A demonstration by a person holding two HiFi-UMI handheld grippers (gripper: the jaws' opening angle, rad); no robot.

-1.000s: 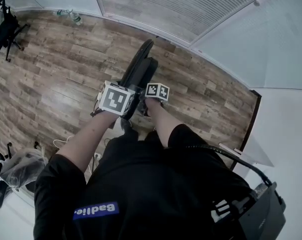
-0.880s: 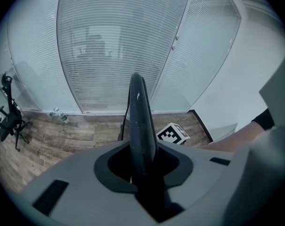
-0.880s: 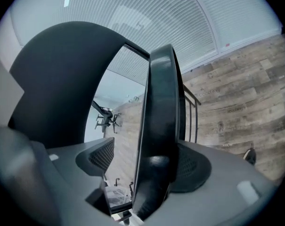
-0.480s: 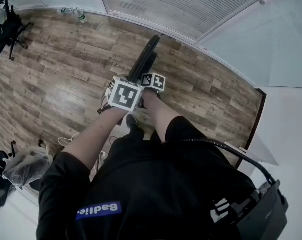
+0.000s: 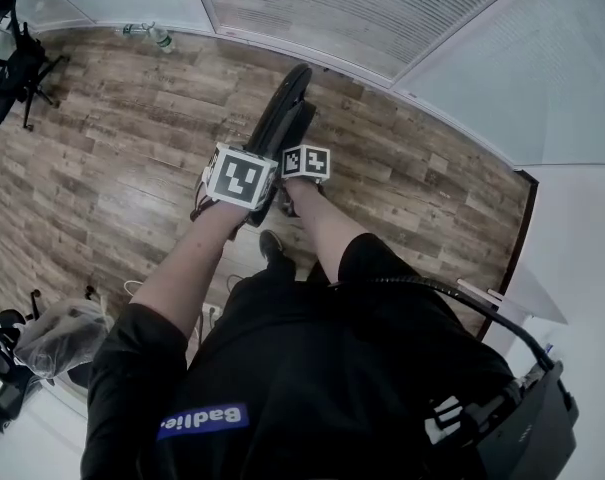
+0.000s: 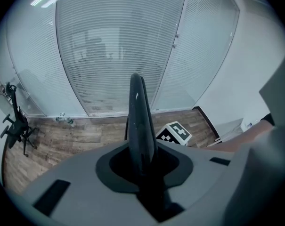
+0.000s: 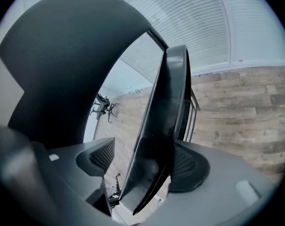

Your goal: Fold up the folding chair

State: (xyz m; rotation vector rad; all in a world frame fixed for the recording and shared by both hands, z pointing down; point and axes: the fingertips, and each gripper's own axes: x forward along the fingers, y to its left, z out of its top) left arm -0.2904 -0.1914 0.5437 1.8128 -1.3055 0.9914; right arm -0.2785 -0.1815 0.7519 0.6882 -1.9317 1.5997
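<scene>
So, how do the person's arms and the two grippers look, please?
Both arms come out of short black sleeves. The left gripper and the right gripper have smooth grey bodies with dark rounded pads. On the right one the pads show a fine mesh pattern. Each gripper carries a white cube printed with black square markers.

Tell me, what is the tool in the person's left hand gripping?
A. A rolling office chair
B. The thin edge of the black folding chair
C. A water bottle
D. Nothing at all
B: in the left gripper view, the left tool is closed on the narrow edge of the folding chair, which rises straight up from between its jaws.
</scene>
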